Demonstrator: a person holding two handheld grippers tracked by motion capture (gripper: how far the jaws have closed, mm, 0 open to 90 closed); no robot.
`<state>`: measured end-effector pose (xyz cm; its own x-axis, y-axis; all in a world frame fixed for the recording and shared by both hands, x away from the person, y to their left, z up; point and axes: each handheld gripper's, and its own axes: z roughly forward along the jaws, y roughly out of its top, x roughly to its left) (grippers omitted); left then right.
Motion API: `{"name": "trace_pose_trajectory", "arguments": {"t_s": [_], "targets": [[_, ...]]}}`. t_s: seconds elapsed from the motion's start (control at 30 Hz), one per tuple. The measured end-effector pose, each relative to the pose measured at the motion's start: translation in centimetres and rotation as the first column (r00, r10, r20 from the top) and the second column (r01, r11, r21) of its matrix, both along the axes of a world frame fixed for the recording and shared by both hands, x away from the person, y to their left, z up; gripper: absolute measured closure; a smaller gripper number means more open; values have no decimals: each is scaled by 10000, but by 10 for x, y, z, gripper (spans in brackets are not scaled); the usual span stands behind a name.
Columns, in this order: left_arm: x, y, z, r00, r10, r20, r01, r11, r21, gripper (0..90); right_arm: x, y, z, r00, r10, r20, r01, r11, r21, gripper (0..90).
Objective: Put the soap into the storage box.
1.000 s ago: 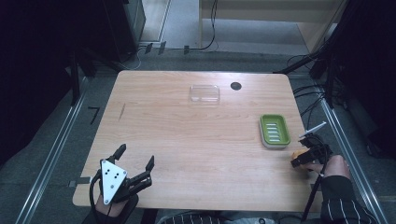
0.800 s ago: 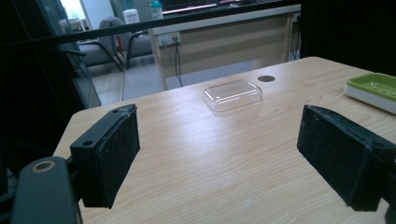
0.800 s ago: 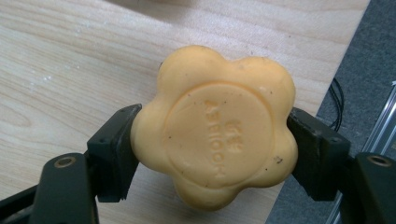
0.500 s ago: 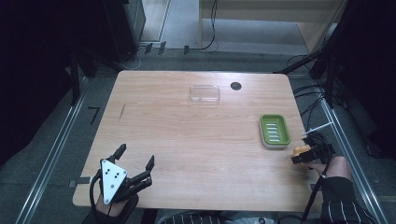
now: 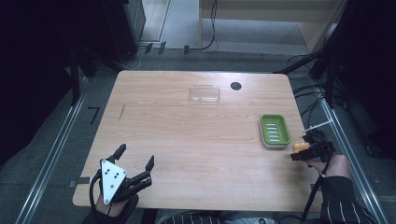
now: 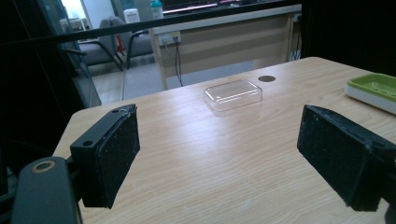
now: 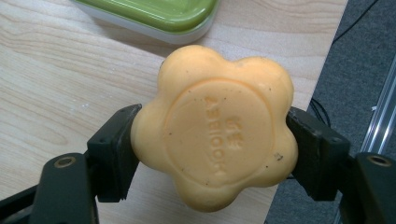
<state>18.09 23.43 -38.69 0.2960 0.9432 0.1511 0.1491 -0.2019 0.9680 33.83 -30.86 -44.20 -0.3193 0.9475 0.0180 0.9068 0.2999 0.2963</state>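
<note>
Wooden table [image 5: 196,140] is carrying the green soap dish [image 5: 274,131] near its right edge. Left gripper [image 5: 135,164] is sitting near-left, jaws wide apart, holding nothing. Right gripper [image 5: 304,152] is clamping the orange flower-shaped soap [image 7: 215,130] just beside the dish, over the table edge.

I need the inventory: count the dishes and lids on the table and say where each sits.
2. A green soap dish lies near the table's right edge, just beyond the right gripper holding the orange soap. A clear lid lies near the far edge, by the dark hole.
</note>
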Motion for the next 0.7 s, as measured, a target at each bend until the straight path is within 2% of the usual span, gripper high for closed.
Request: {"name": "trace_pose_trajectory", "arguments": {"t_s": [0.07,0.13,0.7], "targets": [[0,0,0,10000,6,-6,-6,10000,6,136,0,1,2,10000,11,56,-10,10000,-9,265],[0,0,0,10000,19,-3,-19,10000,-13,136,0,2,3,9999,35,133,-37,9998,196,265],[-1,0,0,10000,35,-40,-35,10000,30,136,5,16,15,9976,303,630,-319,9992,246,266]]}}
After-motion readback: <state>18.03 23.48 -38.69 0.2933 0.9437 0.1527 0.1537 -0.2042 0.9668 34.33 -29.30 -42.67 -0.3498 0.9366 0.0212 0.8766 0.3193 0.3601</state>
